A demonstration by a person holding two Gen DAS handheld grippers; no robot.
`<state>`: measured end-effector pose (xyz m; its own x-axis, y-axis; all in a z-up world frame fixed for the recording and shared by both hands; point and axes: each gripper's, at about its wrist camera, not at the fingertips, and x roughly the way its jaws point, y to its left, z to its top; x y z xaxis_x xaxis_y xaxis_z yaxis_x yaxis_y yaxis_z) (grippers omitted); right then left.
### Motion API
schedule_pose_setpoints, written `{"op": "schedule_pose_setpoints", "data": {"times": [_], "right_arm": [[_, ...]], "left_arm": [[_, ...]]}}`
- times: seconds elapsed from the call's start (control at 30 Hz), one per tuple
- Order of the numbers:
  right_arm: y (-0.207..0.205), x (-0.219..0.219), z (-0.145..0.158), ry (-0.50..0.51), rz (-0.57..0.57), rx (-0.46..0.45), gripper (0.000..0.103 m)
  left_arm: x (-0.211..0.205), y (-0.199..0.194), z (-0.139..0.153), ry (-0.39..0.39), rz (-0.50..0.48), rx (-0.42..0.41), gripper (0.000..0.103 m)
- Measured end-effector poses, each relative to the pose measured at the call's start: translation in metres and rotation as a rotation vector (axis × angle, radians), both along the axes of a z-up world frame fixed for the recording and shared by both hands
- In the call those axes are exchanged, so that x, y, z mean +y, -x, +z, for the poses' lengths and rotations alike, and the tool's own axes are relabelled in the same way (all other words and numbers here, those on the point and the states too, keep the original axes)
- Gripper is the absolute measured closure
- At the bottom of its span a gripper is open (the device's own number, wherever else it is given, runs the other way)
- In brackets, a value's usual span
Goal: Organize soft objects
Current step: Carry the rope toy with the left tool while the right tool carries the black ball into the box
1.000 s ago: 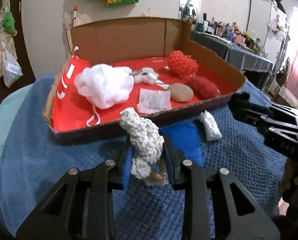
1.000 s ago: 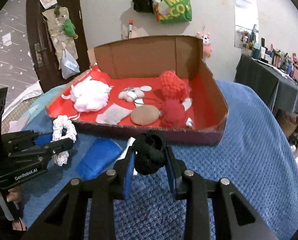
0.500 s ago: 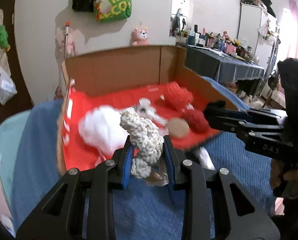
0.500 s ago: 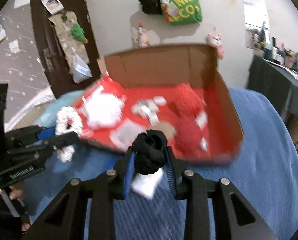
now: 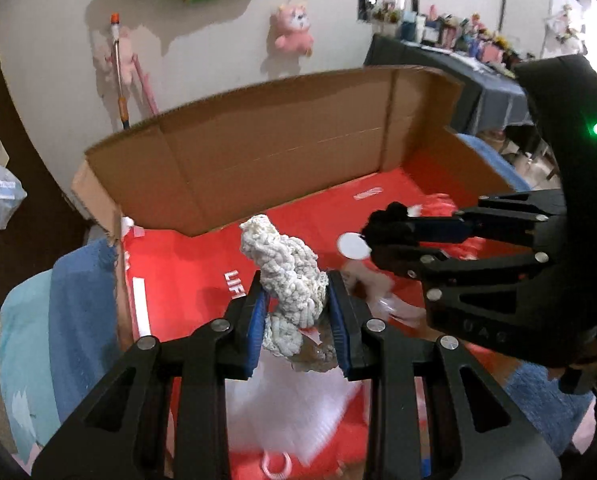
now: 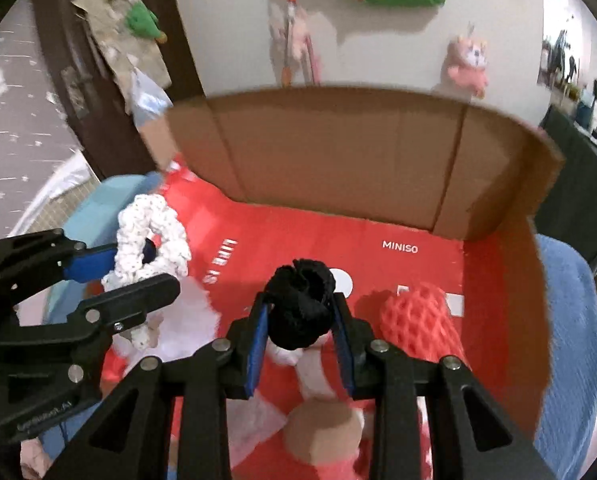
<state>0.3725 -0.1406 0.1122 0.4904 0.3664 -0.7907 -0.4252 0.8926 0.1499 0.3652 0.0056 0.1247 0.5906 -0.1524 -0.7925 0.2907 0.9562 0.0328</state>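
My left gripper (image 5: 298, 316) is shut on a white knitted scrunchie (image 5: 288, 276) and holds it over the red floor of the cardboard box (image 5: 266, 152). My right gripper (image 6: 300, 330) is shut on a black scrunchie (image 6: 300, 304), also above the box floor (image 6: 398, 248). Each gripper shows in the other's view: the right one with the black scrunchie (image 5: 390, 228) at the right, the left one with the white scrunchie (image 6: 150, 236) at the left. Both hang above the soft things in the box.
In the box lie a white fluffy puff (image 5: 282, 404), a red net sponge (image 6: 418, 328), a tan round pad (image 6: 318, 432) and a white disc (image 5: 352, 246). The box stands on a blue blanket (image 6: 566, 320). Its tall cardboard back wall (image 6: 338, 152) rises ahead.
Both grippers have moved forward from over the blanket to above the box interior, each still holding its scrunchie. The box now fills both views.
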Motion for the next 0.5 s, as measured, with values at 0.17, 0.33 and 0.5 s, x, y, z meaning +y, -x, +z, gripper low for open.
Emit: {"op": "schedule_pose_setpoints", "data": {"times": [0.17, 0.33, 0.5], "right_arm": [[-0.029, 0.011, -0.018, 0.077, -0.009, 0.067, 0.070], [-0.044, 0.017, -0.027, 0.121, -0.016, 0.108, 0.070], [-0.049, 0.023, -0.034, 0.175, -0.016, 0.120, 0.070]], "left_arm": [[0.010, -0.034, -0.020, 0.046, 0.036, 0.081, 0.076], [0.012, -0.051, -0.037, 0.046, 0.055, 0.134, 0.076], [0.008, -0.063, -0.049, 0.020, 0.075, 0.162, 0.076]]}}
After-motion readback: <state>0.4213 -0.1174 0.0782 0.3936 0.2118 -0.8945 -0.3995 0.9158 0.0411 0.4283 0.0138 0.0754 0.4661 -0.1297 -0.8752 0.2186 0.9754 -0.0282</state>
